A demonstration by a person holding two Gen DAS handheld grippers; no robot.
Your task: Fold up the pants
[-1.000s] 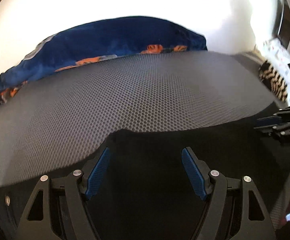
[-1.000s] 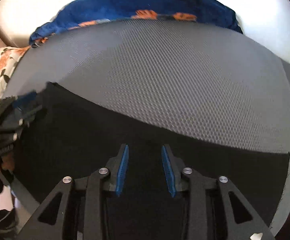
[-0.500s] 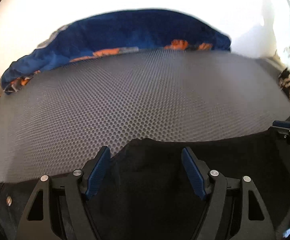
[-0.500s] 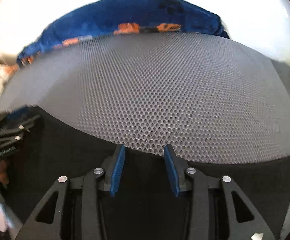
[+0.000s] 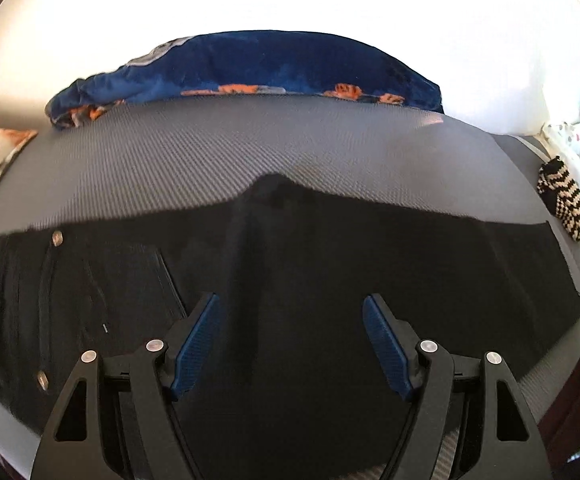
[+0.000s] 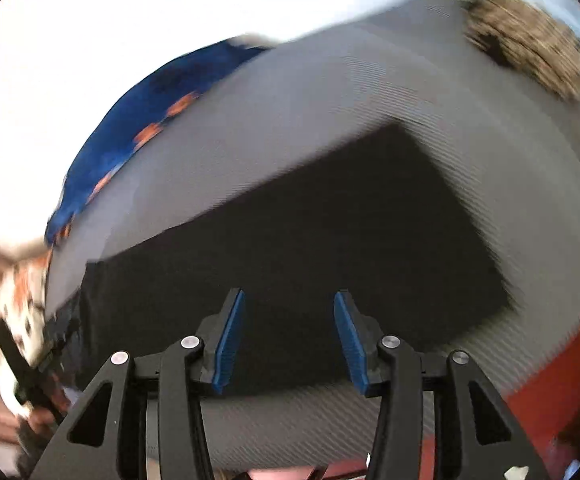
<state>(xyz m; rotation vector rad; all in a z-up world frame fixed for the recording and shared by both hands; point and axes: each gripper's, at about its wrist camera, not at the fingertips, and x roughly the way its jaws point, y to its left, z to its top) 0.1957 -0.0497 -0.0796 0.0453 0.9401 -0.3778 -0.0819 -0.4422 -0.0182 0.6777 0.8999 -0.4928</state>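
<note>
**Black pants laid out flat, both tongs free above them**

The grey honeycomb mat point(image 5: 290, 148) fills the ground ahead of both tongs and carries everything else; it gives a flat, grippy bed for folding. Whether a table or a bed lies under it cannot be told.

On it, directly under and ahead of the left tongs point(image 5: 291, 344), lie the black pants point(image 5: 329, 264), spread in 1 long band running from far left of the tongs to far right. The waist end with its rivets and pocket seam sits to the left of the tongs; a raised ridge of cloth peaks just ahead of them, likely where the fabric bunched as it settled. In the right wrist view, which is blurred, the pants point(image 6: 309, 248) show a squared corner ahead and to the right.

Beyond the mat, far ahead of the left tongs, a blue blanket with orange print point(image 5: 250, 68) is heaped out of the way. A striped knit item point(image 5: 563, 204) sits far right.

The left tongs stand wide apart with nothing between the pads. The right tongs point(image 6: 288, 338) are opening, and no cloth is between their pads; they hang above the pants' near edge. Judging by this, the cloth lies released and a next fold waits.
</note>
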